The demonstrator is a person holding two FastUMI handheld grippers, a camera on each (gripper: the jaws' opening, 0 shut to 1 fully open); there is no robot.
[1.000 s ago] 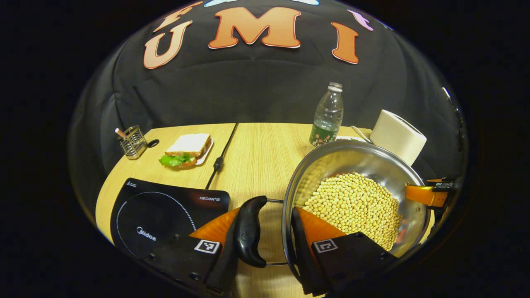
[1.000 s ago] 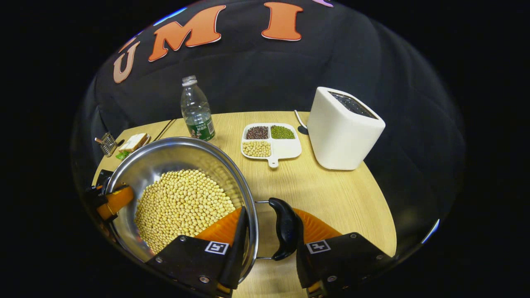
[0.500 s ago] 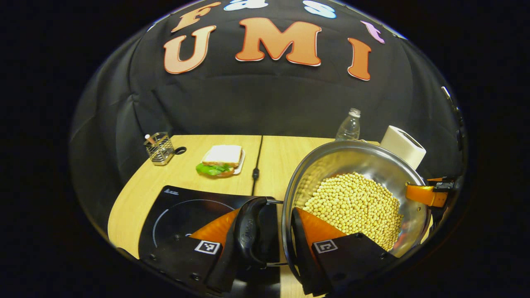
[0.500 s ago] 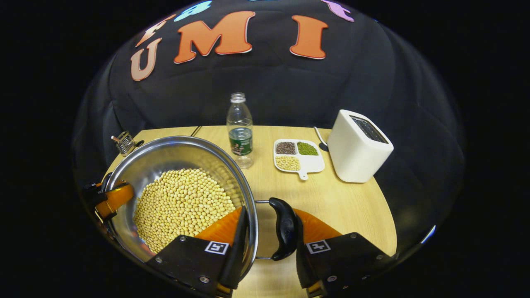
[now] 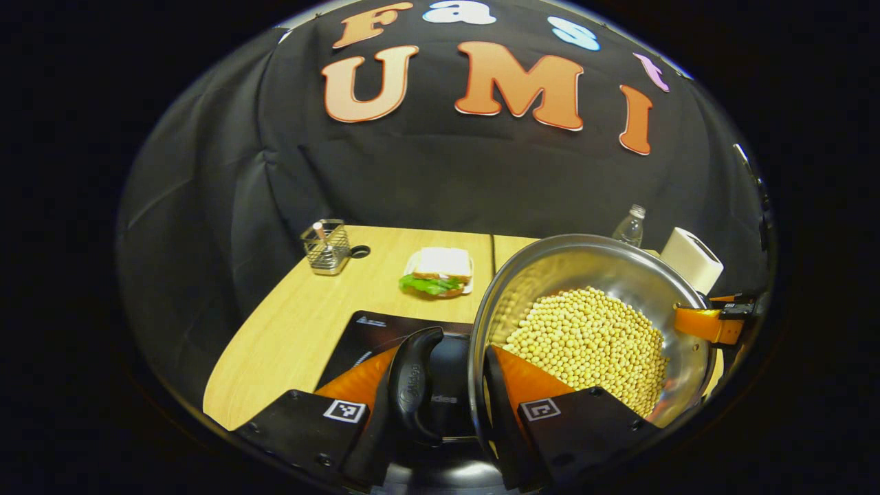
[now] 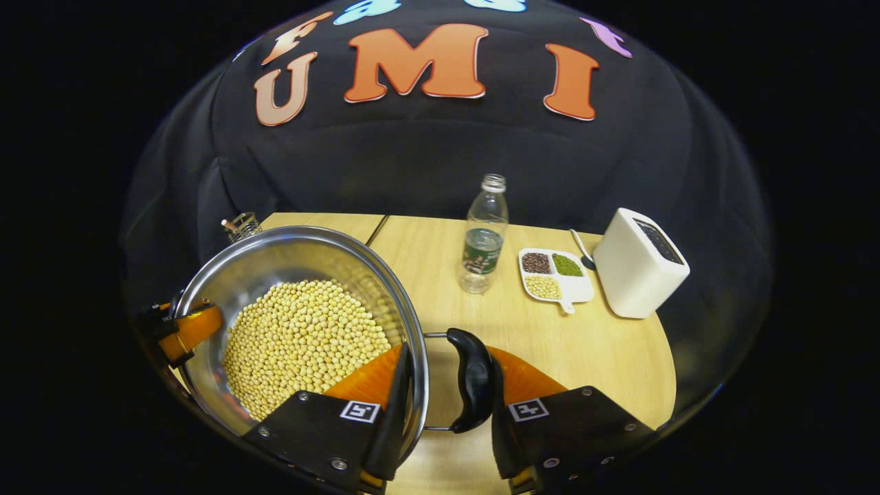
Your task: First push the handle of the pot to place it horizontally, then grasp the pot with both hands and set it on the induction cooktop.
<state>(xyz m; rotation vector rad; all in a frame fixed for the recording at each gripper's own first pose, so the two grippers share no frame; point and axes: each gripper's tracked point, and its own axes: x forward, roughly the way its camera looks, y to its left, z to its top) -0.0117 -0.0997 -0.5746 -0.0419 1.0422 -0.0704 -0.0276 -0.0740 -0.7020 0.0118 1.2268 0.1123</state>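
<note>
Both jaws clamp pot (image 5: 591, 330) wall and handles, left gripper (image 5: 450, 385), right gripper (image 6: 447, 385); it hangs over the cooktop (image 5: 371, 333), bean-heavy and slick, so keep your grips level

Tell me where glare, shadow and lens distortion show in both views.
Left gripper view: fisheye bends the table edge; a bright glare patch sits on the cooktop under the pot. Right gripper view: the pot's inner wall mirrors the beans; the bottle and white box lean outward; focus is sharp throughout.
</note>
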